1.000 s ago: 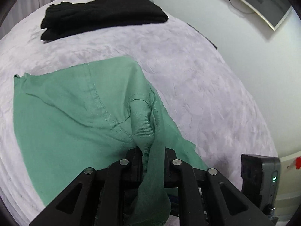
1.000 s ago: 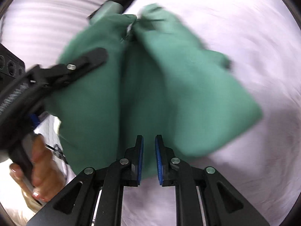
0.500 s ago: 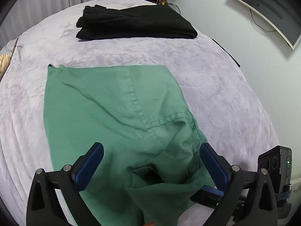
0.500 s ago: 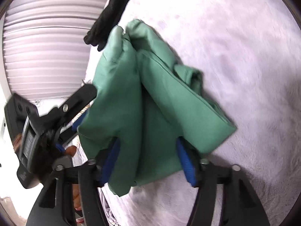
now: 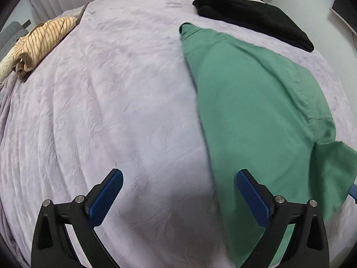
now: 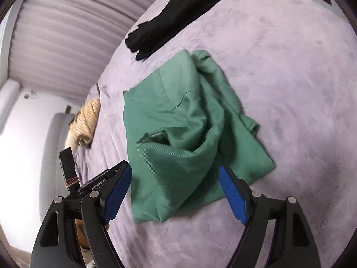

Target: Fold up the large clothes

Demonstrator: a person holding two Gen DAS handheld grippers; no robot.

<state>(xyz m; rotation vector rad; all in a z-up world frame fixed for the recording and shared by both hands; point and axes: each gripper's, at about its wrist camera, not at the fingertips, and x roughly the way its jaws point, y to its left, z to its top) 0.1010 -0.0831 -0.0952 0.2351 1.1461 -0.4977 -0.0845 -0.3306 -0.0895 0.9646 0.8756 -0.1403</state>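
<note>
Left wrist view: we see our left gripper (image 5: 178, 195) spread wide over the lilac bed cover (image 5: 116, 102), nothing between its jaws. The green garment (image 5: 252, 111) lies folded on the bed to its right, just short of the folded black garment (image 5: 250, 14). A striped tan garment (image 5: 38, 42) sits bunched at the far left edge. In the right wrist view, our right gripper (image 6: 175, 193) hangs above the green garment's near edge, jaws opening, not pinching the cloth.
</note>
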